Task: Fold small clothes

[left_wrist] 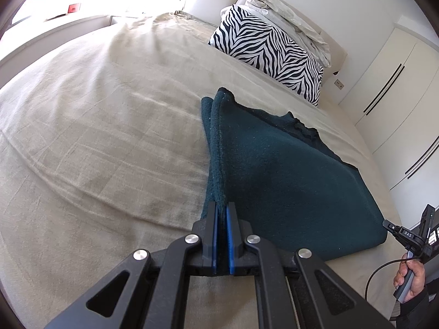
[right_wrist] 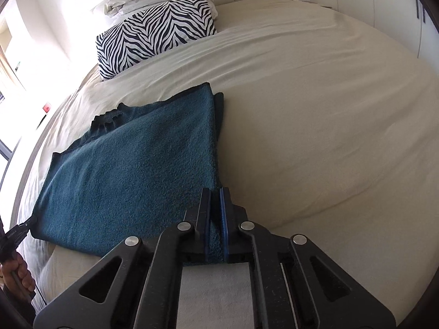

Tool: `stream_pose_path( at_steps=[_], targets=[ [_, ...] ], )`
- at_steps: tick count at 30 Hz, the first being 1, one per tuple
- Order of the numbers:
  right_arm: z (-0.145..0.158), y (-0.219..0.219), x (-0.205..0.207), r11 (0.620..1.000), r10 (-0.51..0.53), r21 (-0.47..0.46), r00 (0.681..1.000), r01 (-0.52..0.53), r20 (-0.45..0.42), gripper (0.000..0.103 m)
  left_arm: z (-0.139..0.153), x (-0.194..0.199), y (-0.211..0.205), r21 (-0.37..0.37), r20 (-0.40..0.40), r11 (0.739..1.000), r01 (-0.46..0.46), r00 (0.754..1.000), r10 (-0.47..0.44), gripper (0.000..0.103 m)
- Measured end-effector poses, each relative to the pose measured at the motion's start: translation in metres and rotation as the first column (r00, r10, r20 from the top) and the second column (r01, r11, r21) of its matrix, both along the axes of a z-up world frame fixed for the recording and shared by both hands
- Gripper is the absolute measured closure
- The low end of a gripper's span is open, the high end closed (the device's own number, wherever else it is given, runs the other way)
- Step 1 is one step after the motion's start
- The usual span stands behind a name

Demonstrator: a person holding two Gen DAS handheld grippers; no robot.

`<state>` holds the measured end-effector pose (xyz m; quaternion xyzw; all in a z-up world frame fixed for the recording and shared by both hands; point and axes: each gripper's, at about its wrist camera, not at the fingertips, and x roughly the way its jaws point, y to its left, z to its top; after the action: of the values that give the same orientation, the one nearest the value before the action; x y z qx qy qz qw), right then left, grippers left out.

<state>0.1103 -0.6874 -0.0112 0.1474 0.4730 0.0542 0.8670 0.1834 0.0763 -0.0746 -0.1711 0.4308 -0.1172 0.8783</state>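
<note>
A dark teal knitted garment lies folded on the beige bedspread. My left gripper is shut on its near left corner, the fabric pinched between the blue pads. In the right wrist view the same garment stretches to the left, and my right gripper is shut on its near right corner. The garment's ribbed hem shows at the far side. Each gripper's body appears at the edge of the other's view, held by a hand.
A zebra-striped pillow and a crumpled white duvet lie at the head of the bed. White wardrobe doors stand along the right. A bright window is at the far left.
</note>
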Motion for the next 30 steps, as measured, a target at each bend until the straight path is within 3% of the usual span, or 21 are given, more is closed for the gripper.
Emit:
stream_pose_path(
  at_steps=[9, 20, 26, 30],
  targets=[
    [0.013, 0.003, -0.015, 1.000, 0.007, 0.001, 1.000, -0.007, 0.016, 0.098, -0.005, -0.007, 0.004, 0.004, -0.014, 1.000, 0.002, 1.000, -0.002, 0.096],
    [-0.022, -0.013, -0.026, 0.998, -0.025, 0.057, 0.999, 0.027, -0.046, 0.098, -0.020, -0.010, 0.007, 0.006, -0.059, 1.000, 0.014, 0.998, -0.014, 0.095],
    [-0.027, -0.005, -0.027, 0.999, -0.002, 0.038, 0.999, 0.004, -0.050, 0.098, -0.021, -0.011, 0.007, 0.008, -0.059, 1.000, 0.014, 0.998, -0.014, 0.095],
    [-0.032, -0.010, -0.029, 0.997, -0.019, 0.078, 0.999, 0.023, -0.051, 0.097, -0.023, -0.012, 0.008, 0.006, -0.061, 1.000, 0.015, 0.998, -0.015, 0.095]
  ],
)
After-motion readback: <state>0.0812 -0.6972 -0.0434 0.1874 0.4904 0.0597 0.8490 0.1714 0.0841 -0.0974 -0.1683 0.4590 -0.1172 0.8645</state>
